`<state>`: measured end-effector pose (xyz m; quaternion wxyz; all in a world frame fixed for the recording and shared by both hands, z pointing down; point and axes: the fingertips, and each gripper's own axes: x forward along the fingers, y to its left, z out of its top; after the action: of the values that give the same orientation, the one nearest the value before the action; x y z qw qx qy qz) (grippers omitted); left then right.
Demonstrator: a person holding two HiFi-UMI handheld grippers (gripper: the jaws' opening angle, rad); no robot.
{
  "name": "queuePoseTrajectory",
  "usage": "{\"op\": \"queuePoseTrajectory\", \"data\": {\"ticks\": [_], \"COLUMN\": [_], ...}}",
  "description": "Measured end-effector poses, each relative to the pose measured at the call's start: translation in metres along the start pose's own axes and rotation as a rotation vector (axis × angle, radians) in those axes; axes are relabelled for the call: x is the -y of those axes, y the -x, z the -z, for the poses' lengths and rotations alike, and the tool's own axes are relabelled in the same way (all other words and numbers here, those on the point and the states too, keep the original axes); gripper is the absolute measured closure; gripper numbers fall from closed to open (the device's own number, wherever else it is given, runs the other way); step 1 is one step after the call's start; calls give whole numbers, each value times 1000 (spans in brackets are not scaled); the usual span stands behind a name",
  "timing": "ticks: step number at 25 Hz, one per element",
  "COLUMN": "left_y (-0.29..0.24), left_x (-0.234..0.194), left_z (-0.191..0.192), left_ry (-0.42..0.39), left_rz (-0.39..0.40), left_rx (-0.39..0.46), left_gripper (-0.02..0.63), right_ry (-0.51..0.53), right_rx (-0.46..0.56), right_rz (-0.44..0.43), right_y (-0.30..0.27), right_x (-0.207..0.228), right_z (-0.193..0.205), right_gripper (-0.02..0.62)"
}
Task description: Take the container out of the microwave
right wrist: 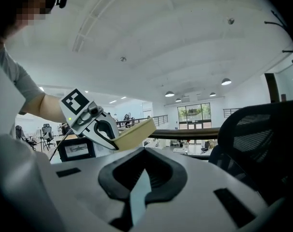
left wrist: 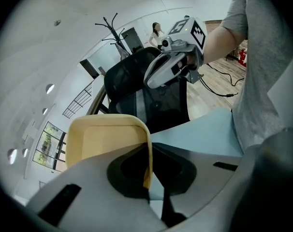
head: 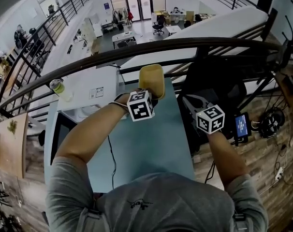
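A yellow container (head: 151,79) hangs over the far edge of the light blue table (head: 151,144). My left gripper (head: 149,96) is shut on its near rim. In the left gripper view the container's wall (left wrist: 108,139) stands pinched between the jaws of that gripper (left wrist: 147,187). My right gripper (head: 186,100) hovers to the right of the container, apart from it, jaws together and empty. From the right gripper view (right wrist: 132,209) I see the left gripper (right wrist: 95,124) carrying the tilted container (right wrist: 134,134). The white microwave (head: 86,94) stands at the table's left.
A black mesh chair (head: 219,81) stands beyond the table on the right. A dark railing (head: 137,50) runs across behind the table. A cup with a green drink (head: 59,87) sits by the microwave. A small screen (head: 241,126) stands at the right.
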<state>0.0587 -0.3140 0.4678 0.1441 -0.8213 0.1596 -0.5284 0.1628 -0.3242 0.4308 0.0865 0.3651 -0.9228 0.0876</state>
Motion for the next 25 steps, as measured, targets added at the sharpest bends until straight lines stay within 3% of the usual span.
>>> {"op": "queuePoseTrajectory", "data": {"ticks": [25], "left_y": [-141], "left_x": [16], "left_z": [57], "left_ry": [82], "left_rz": [118], "left_rx": [-98], "left_gripper": [588], "right_ry": [-116], "right_rx": [-88], "right_rz": [20], "right_y": [-56], "right_x": [37], "right_z": [95], "right_gripper": [578]}}
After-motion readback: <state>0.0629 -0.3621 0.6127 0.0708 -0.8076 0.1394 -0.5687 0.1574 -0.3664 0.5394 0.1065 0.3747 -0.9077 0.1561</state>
